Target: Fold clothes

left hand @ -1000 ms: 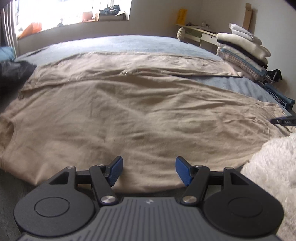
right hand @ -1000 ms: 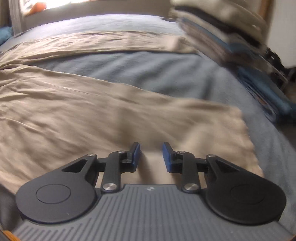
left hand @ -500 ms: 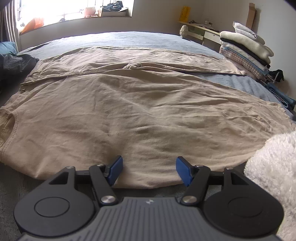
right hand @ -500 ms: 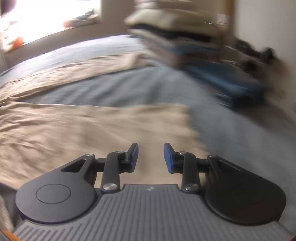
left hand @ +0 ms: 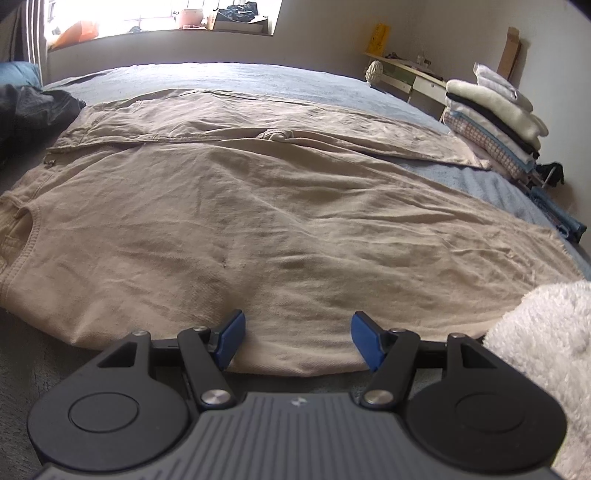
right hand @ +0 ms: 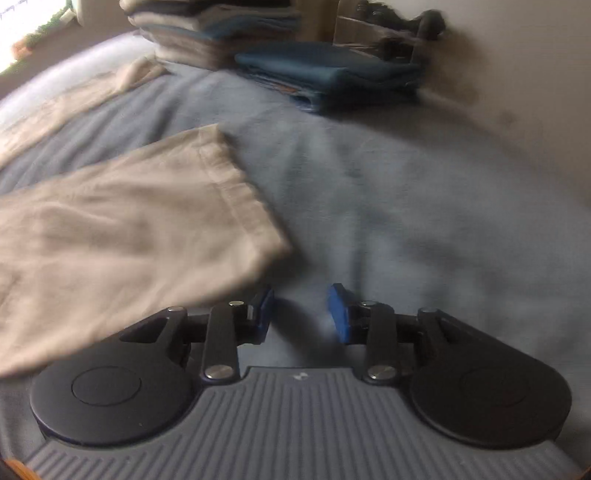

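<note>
The left gripper [left hand: 297, 338] hangs with its blue pads wide apart and nothing clamped, poised over the near edge of the beige cotton trousers [left hand: 280, 221]. The right gripper [right hand: 300, 312] is partly apart and opening, with only bedcover between its pads; the hem of one trouser leg [right hand: 240, 192] lies just beside its left finger, untouched.

The trousers lie spread flat across the bed, waistband at the left of the left wrist view, both legs running to the right with bare cover between them. The cloth looks light, soft and limp; it should drape and crease rather than hold shape, so a pinch at a stitched hem or at the waistband would likely give the firmest hold.

Beneath is a grey-blue bedcover [right hand: 406, 192], soft and yielding. A fluffy white fabric [left hand: 546, 339] sits at the right. A stack of folded clothes [left hand: 495, 118] and folded dark blue textiles [right hand: 332, 77] rest at the bed's far side, near a pale wall; a bright window [left hand: 159, 14] is beyond.
</note>
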Action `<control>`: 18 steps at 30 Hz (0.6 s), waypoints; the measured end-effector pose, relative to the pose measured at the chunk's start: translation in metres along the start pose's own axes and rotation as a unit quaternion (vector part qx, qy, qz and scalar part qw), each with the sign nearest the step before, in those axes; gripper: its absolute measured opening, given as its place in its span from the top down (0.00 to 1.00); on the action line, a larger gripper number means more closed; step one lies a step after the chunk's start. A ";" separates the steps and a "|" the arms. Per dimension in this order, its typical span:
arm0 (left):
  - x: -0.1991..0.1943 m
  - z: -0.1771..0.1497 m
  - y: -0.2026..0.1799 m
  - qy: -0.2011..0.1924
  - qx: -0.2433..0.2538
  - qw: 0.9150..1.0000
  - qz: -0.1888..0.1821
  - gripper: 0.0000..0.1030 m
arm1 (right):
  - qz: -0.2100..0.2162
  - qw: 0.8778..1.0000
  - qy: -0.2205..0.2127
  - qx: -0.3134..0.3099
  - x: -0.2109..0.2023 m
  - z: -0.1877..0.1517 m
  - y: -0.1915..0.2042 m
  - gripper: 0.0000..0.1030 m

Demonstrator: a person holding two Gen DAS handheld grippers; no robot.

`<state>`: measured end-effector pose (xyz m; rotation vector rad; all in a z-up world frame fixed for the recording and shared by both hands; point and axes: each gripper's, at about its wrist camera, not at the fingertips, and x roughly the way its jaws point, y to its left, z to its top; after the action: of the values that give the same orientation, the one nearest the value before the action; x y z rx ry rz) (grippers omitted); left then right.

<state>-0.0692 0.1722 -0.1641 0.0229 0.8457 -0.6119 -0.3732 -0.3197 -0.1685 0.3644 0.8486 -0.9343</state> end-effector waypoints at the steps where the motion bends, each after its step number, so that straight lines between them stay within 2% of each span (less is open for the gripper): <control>1: -0.001 0.000 0.001 -0.001 -0.004 1.000 -0.003 0.37 | 0.028 0.999 -0.013 -0.009 -0.010 0.002 0.013 0.68; 3: -0.002 0.001 0.004 -0.004 -0.014 1.000 -0.010 0.37 | 0.086 0.995 -0.038 -0.028 -0.030 0.006 0.042 0.68; 4: -0.002 0.001 0.005 -0.005 -0.018 1.000 -0.012 0.37 | 0.123 0.990 -0.046 -0.054 -0.033 0.009 0.071 0.68; 7: -0.002 0.001 0.007 -0.004 -0.022 1.000 -0.015 0.37 | 0.231 0.962 -0.066 -0.129 -0.043 0.019 0.158 0.68; 10: -0.001 0.000 0.006 -0.004 -0.021 1.000 -0.013 0.37 | 0.300 0.935 -0.061 -0.181 -0.028 0.024 0.249 0.68; 13: -0.002 0.000 0.008 -0.005 -0.022 1.000 -0.014 0.37 | 0.310 0.924 -0.044 -0.220 -0.010 0.020 0.308 0.68; 14: -0.002 0.000 0.008 -0.006 -0.023 1.000 -0.015 0.37 | 0.307 0.920 -0.037 -0.240 -0.008 0.014 0.313 0.67; 15: -0.003 -0.001 0.009 -0.006 -0.024 1.000 -0.017 0.37 | 0.305 0.915 -0.033 -0.261 -0.008 0.008 0.316 0.67; 18: -0.003 -0.003 0.013 -0.008 -0.029 0.999 -0.023 0.37 | 0.306 0.902 -0.042 -0.301 -0.023 -0.024 0.283 0.62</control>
<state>-0.0663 0.1853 -0.1668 -0.0547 0.8501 -0.6300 -0.1595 -0.1320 -0.1870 0.0354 0.8255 -0.0779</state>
